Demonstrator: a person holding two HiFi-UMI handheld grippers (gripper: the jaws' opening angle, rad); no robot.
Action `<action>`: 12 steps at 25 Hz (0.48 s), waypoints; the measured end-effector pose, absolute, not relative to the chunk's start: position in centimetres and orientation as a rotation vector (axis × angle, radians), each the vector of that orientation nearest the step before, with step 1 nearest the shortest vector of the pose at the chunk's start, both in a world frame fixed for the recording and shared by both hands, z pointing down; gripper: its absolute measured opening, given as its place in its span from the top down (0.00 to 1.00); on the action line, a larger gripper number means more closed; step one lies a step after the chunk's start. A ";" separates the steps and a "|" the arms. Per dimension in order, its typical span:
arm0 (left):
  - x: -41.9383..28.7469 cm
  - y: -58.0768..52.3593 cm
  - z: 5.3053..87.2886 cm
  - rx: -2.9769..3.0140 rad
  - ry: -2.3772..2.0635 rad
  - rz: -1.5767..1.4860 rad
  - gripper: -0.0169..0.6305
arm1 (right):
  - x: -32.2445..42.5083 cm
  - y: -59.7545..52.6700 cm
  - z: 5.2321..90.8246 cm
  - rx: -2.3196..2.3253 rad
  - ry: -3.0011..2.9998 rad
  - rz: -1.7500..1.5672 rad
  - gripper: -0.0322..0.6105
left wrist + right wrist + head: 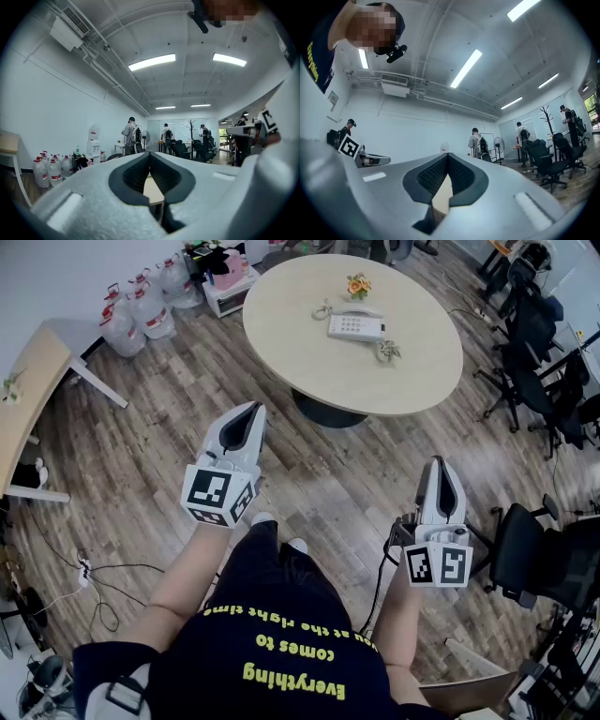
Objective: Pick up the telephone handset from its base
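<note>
Start step: left claw (251, 409) & right claw (439, 463) pressed together, empty; phone (355, 326) far off at 12 o'clock on surface (281, 315). Next: go close, spread one claw.

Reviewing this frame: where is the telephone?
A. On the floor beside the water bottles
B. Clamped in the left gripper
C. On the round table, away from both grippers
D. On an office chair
C: the telephone lies on the round table, while the left gripper and right gripper are shut, empty and over the wooden floor short of it.
</note>
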State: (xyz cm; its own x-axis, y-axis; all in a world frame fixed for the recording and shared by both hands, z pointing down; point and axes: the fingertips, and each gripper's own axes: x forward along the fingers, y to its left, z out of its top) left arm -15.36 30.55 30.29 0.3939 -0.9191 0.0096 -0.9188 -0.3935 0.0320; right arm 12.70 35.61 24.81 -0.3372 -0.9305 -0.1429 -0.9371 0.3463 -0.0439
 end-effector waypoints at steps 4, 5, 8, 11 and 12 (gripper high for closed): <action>-14.8 31.3 29.9 2.596 -1.701 -0.028 0.97 | 12.7 36.2 24.6 -1.713 2.474 0.074 0.93; -14.6 31.4 29.7 2.601 -1.699 -0.032 0.97 | 12.7 36.4 24.6 -1.709 2.476 0.077 0.93; -14.2 31.9 29.5 2.614 -1.688 -0.033 0.97 | 12.6 36.7 24.8 -1.704 2.471 0.066 0.93; -13.6 32.6 29.8 2.629 -1.665 -0.024 0.97 | 12.6 37.0 25.4 -1.698 2.464 0.027 0.93; -13.5 32.8 29.9 2.633 -1.659 -0.022 0.97 | 12.7 37.1 25.6 -1.695 2.461 0.014 0.93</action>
State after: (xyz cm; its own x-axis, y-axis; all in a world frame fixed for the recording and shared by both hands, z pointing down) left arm -13.49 32.80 29.87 0.4314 -0.9022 0.0037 -0.9017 -0.4311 0.0324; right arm 12.67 37.06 25.60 -0.3485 -0.9281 -0.1309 -0.9295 0.3602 -0.0790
